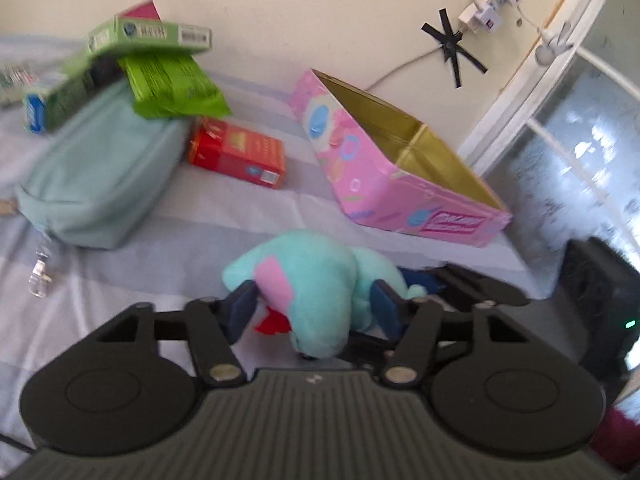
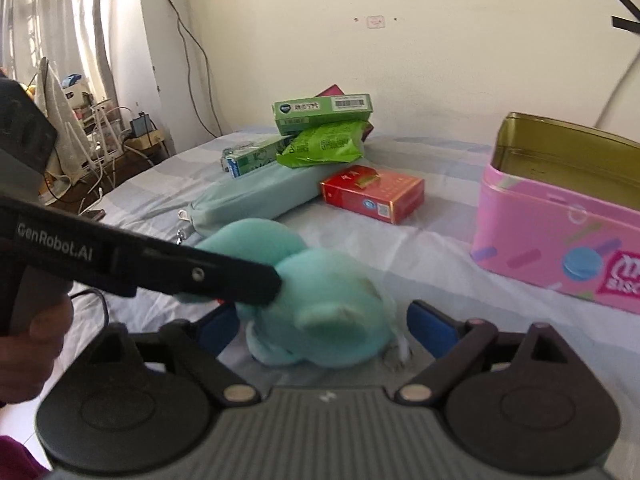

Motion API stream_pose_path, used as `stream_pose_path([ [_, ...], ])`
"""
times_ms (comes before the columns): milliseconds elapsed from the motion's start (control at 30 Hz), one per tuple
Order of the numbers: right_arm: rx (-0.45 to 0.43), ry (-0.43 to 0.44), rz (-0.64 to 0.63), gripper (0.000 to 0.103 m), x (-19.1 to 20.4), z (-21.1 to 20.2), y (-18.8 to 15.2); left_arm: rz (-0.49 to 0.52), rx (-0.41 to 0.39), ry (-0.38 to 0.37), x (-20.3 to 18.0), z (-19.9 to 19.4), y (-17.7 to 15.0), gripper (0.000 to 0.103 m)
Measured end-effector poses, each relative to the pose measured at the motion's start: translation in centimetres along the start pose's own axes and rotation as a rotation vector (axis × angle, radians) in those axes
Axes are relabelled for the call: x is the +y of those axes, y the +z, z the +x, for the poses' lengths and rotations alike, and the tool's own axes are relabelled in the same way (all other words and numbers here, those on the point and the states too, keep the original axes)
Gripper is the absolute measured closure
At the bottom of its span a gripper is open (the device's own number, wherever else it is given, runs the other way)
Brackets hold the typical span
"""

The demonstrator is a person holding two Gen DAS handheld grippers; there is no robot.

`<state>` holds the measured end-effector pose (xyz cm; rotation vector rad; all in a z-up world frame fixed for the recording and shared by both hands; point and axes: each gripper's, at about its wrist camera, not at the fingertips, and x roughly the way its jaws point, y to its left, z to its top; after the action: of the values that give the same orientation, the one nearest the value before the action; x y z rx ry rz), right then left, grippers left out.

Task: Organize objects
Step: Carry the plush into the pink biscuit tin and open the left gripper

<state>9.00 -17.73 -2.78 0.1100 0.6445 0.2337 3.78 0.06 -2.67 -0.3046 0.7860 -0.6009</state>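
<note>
A teal plush toy (image 1: 320, 280) with a pink patch lies on the striped bed sheet (image 1: 248, 216). My left gripper (image 1: 316, 308) is closed on the toy, its blue pads (image 1: 242, 312) pressing both sides. In the right wrist view the toy (image 2: 320, 312) sits between the open fingers of my right gripper (image 2: 320, 328), whose pads (image 2: 432, 330) stand apart from it. The left gripper's finger (image 2: 200, 276) crosses in from the left and touches the toy. An open pink tin box (image 1: 400, 168) with a gold inside stands to the right, also in the right wrist view (image 2: 560, 240).
A teal pouch (image 1: 100, 184) lies at the left with green boxes (image 1: 148, 36) and a green packet (image 1: 172, 84) stacked on it. A red carton (image 1: 240, 156) lies beside it. A wall, cables and a window frame (image 1: 520, 100) stand behind.
</note>
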Motion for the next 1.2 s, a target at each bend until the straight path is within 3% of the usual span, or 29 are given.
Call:
stream_pose_path([
  [133,-0.017,0.016,0.024,0.035,-0.8,-0.5,-0.4,0.041,0.002,0.015,-1.5,0.3,0.1,0.041],
  [300,-0.065,-0.044,0.091,0.036,-3.8,-3.3,-1.3,0.14,0.05,-0.016,-5.5,3.0,1.3,0.041],
  [467,-0.184,-0.189,0.145,0.036,-8.2,-9.1,-1.8,0.3,0.056,-0.131,-12.4,6.4,3.4,0.041],
  [667,-0.347,-0.412,0.073,0.035,-13.8,-14.2,1.2,0.491,-0.073,-0.224,-20.8,10.4,7.6,0.041],
  [767,-0.321,-0.477,0.06,0.034,-18.1,-13.4,2.8,0.519,-0.079,-0.202,-22.7,14.5,9.2,0.041],
  [900,-0.22,-0.483,0.11,0.033,-22.9,-11.1,3.8,0.494,-0.014,-0.148,-23.5,19.7,10.1,0.041],
  [967,-0.196,-0.503,0.098,0.026,-23.5,-10.1,3.5,0.488,0.011,-0.139,-23.4,21.0,10.2,0.04],
  [1100,-0.189,-0.512,0.09,0.024,-23.6,-9.2,2.4,0.481,0.026,-0.098,-23.2,22.1,9.7,0.031],
  [1133,-0.2,-0.514,0.088,0.018,-23.3,-9.3,2.1,0.472,0.033,-0.093,-23.0,22.0,9.7,0.031],
  [1200,-0.23,-0.519,0.079,0.011,-22.7,-9.7,1.7,0.463,0.038,-0.062,-23.0,21.9,9.7,0.017],
])
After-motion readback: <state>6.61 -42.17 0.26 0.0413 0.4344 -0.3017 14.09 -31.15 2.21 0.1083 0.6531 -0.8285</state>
